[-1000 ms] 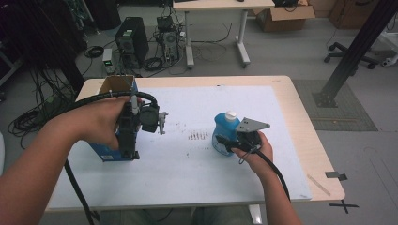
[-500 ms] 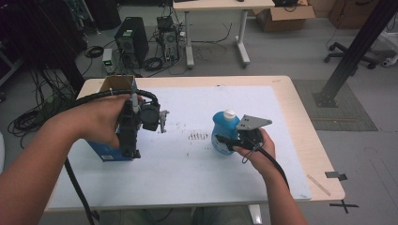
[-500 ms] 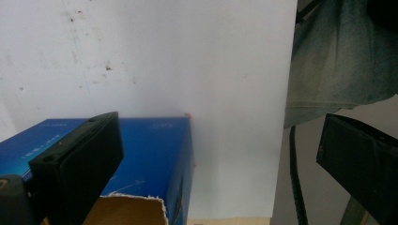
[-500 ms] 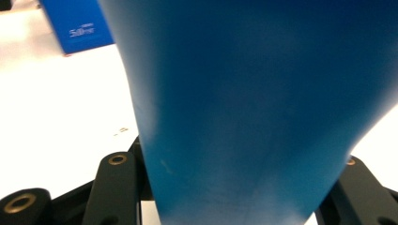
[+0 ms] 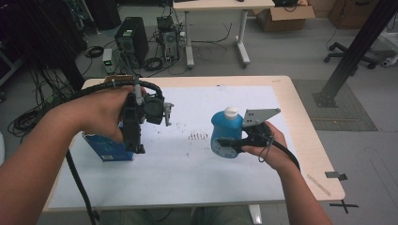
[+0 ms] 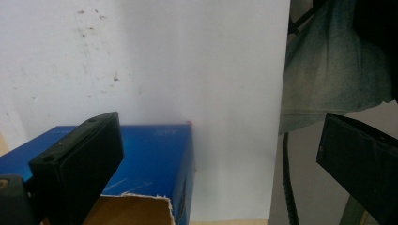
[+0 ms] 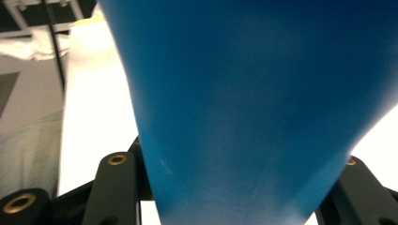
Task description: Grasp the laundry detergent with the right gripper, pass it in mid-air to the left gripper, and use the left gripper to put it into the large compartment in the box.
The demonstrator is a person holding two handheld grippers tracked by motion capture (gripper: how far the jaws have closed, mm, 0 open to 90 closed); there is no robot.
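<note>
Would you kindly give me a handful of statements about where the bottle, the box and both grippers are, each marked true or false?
1. The right gripper is closed on the blue bottle. True.
2. The bottle has a red cap. False: its cap is white.
3. The left gripper stands open with nothing between its jaws. True.
4. The blue box is sealed shut. False: the left gripper view shows a torn cardboard opening at its top.
5. The bottle lies on its side on the white sheet. False: it is upright in the right gripper.
</note>
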